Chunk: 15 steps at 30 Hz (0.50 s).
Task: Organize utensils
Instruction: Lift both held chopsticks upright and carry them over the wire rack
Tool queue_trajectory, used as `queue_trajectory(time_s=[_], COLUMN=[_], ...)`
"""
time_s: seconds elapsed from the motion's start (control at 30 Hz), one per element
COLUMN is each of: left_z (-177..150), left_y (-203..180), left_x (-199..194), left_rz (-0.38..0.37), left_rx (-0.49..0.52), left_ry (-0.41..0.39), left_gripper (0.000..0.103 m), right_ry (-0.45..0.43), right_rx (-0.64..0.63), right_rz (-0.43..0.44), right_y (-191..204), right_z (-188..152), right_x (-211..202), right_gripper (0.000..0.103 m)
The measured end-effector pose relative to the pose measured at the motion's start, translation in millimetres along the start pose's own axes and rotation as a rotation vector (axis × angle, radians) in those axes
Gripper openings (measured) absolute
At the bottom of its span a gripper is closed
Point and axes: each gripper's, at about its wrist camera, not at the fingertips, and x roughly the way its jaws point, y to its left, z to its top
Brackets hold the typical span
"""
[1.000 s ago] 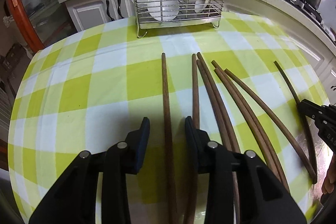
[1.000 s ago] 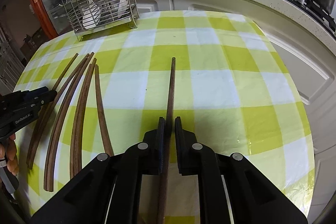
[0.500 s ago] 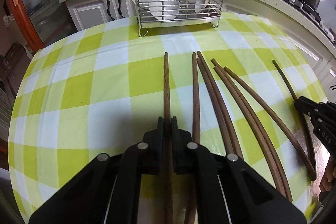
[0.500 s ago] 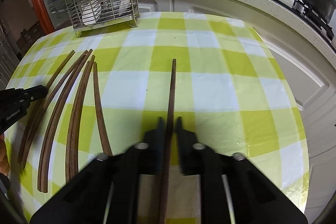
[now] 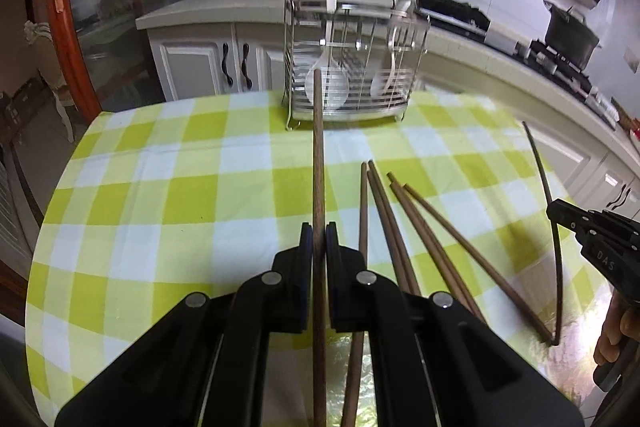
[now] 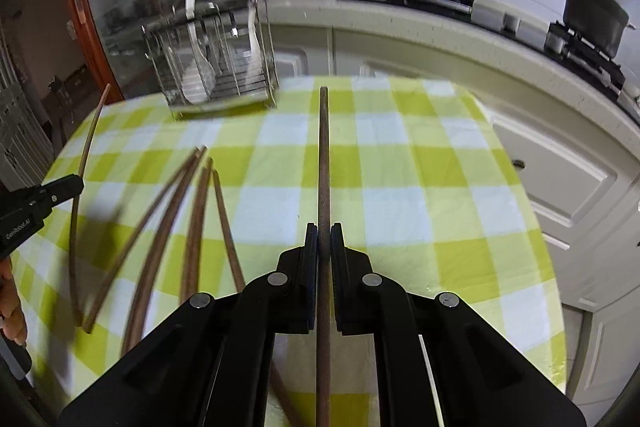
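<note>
Two tools (image 5: 319, 237) (image 6: 323, 239) clamped, chopsticks (image 5: 318, 155) (image 6: 323, 163) pointing rackward (image 5: 352, 67) (lengthwise).

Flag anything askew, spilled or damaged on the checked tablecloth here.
Nothing spilled or broken. The loose brown wooden chopsticks lie fanned out on the yellow-green checked tablecloth, not paired. The wire utensil rack stands upright. Each gripper, left gripper and right gripper, holds one chopstick.

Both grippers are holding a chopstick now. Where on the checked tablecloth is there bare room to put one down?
Bare cloth lies left of the left gripper, up to the wire utensil rack. More lies right of the right gripper, out to the table edge. Between them it is crowded: five loose chopsticks fan out there.
</note>
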Motion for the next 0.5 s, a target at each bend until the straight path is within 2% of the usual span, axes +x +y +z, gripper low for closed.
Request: queue_trajectory(time_s=[0.5], left_z=[3], left_y=[0], left_x=[-50], left_rz=[0.003], left_rx=[-0.023], left_ry=[-0.104], left_gripper=[0.007], right_ry=[-0.142], right_rx=[-0.007], right_rz=[-0.022], right_y=[2], right_z=[11], right_x=[-62], right_gripper=[0.008])
